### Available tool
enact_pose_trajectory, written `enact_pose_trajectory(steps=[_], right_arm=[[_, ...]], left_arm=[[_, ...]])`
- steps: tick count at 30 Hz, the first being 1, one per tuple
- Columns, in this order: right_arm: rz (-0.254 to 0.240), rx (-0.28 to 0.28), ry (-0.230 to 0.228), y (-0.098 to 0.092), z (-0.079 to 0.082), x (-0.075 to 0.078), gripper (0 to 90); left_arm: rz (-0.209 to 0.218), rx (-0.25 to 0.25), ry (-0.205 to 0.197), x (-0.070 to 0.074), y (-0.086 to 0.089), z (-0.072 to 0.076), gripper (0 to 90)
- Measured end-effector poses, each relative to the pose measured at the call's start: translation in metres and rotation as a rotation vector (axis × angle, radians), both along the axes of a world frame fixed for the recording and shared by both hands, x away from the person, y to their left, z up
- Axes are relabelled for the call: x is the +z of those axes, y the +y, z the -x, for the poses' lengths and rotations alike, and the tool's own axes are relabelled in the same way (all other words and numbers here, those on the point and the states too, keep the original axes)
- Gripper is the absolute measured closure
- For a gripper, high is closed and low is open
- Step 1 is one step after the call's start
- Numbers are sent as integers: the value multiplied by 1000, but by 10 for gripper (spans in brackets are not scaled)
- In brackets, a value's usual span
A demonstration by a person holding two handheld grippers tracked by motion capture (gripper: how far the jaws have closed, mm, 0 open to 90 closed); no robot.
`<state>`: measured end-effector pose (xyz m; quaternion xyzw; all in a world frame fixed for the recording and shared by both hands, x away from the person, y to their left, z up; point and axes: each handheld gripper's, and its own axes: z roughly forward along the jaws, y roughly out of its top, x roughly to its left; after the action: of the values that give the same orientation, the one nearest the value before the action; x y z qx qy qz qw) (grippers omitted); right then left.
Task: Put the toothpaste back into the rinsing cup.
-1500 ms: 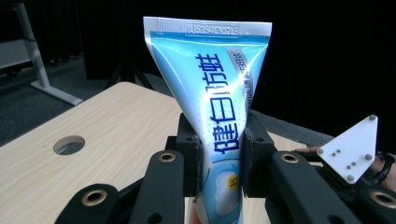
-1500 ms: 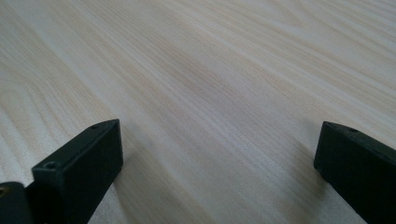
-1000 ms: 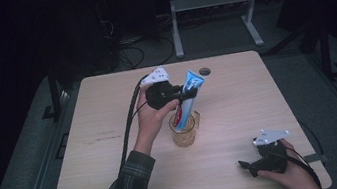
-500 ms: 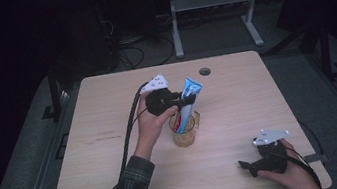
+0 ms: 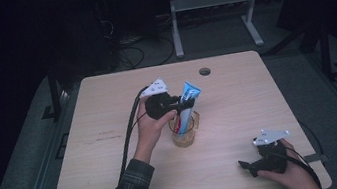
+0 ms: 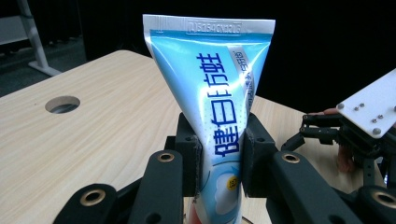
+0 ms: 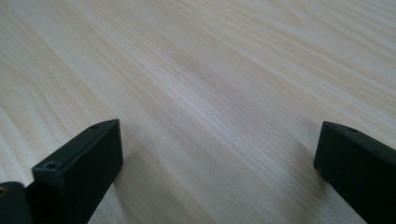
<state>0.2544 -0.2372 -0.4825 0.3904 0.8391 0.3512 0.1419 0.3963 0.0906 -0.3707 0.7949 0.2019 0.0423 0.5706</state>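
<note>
A blue and white toothpaste tube [image 5: 188, 99] stands upright, its lower end inside a clear amber glass cup [image 5: 185, 133] at the middle of the table. My left gripper [image 5: 184, 104] is shut on the tube above the cup's rim. In the left gripper view both pads press the tube [image 6: 219, 107] from either side, crimped end up. My right gripper [image 5: 246, 168] rests low at the table's front right, jaws wide apart. In the right gripper view its fingers [image 7: 79, 163] frame bare wood.
The light wooden table [image 5: 114, 148] has a round cable hole [image 5: 204, 72] near its far edge. A metal stand [image 5: 208, 2] and cables lie on the dark floor beyond. The left gripper's black cable [image 5: 129, 130] trails along the forearm.
My left gripper, with the tube in its jaws, has shifted slightly toward the far side of the table. The right gripper has stayed where it was.
</note>
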Motion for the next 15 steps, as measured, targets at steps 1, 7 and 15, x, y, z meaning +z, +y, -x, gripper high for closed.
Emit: enact_pose_trajectory(steps=[1,7,15], right_arm=[[0,0,0,0,0,0,5],[0,2,-2,0,0,0,5],[0,2,-2,0,0,0,6]], left_arm=[[-1,0,1,-1,0,0,723],[-13,3,-4,-4,3,1,722],[-16,6,0,-8,4,4,719]])
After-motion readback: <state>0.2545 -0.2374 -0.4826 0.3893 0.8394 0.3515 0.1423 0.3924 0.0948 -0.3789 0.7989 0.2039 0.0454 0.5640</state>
